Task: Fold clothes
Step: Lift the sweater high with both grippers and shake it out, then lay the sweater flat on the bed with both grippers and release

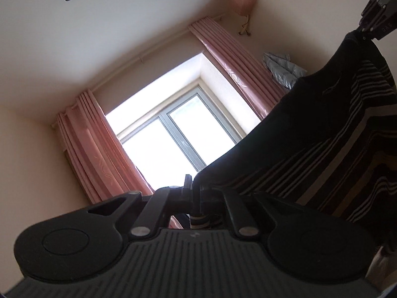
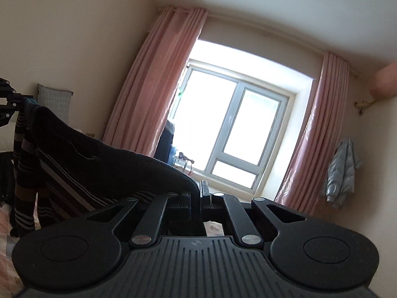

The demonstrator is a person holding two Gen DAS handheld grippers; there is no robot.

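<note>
Left wrist view: I hold a dark striped sweater (image 1: 335,129) aloft, my left claw (image 1: 194,196) clamped on one top corner at lower centre, my right claw (image 1: 372,28) pinching the other at upper right. Right wrist view confirms it: right claw (image 2: 199,196) closed on cloth at centre, left claw (image 2: 10,104) at far left. The sweater's top edge runs taut between both claws, body hanging below. Window (image 2: 235,129) and curtains (image 2: 153,79) stand well behind; air ahead looks free.
</note>
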